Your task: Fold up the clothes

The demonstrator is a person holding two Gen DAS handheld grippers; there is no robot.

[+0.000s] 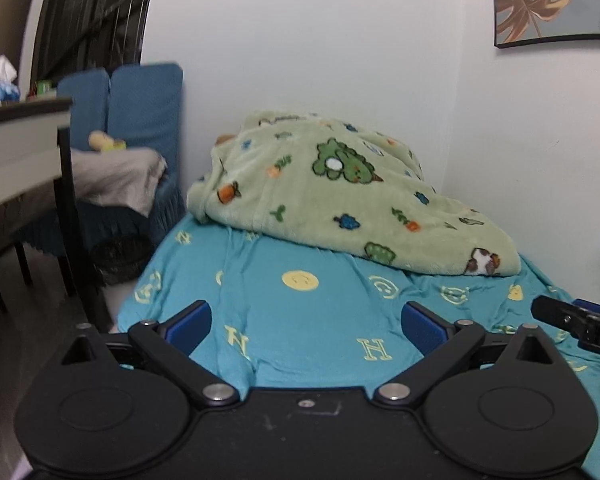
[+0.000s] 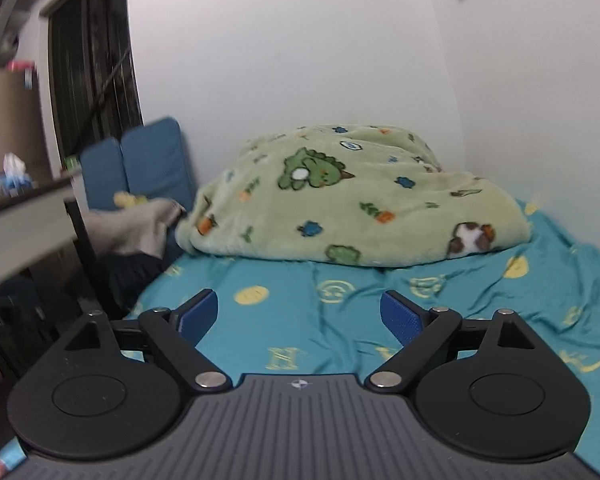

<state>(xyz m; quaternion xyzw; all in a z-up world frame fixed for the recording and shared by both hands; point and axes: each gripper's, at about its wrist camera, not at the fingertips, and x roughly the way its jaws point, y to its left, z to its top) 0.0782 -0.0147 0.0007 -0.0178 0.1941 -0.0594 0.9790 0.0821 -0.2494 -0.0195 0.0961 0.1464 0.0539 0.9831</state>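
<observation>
The left hand-held gripper (image 1: 306, 326) is wide open and holds nothing; its two blue pads (image 1: 192, 326) stand far apart above the near part of the bed (image 1: 300, 320). The right hand-held gripper (image 2: 299, 317) is also wide open and empty, over the same near part of the bed. In the left wrist view, the tip of the right one shows at the right edge, just above the sheet.

The bed has a teal sheet (image 2: 352, 320) with yellow letters and smiley faces, and the sheet is a little wrinkled. On the far part of the bed lies a green fleece (image 1: 340, 196) with a dinosaur print, in a loose heap near the white wall (image 1: 320, 40). I cannot tell if it is a garment or a blanket. It is well apart from both grippers.

To the left of the bed stands a blue chair (image 1: 140, 108), with a grey cloth (image 1: 116, 176) on its seat and a small yellow thing on the cloth. Nearer on the left is the edge of a table (image 1: 20, 128) with a black leg. A dark curtain (image 1: 96, 12) hangs at the far left. A picture (image 1: 556, 0) of a golden leaf hangs on the wall at the upper right.
</observation>
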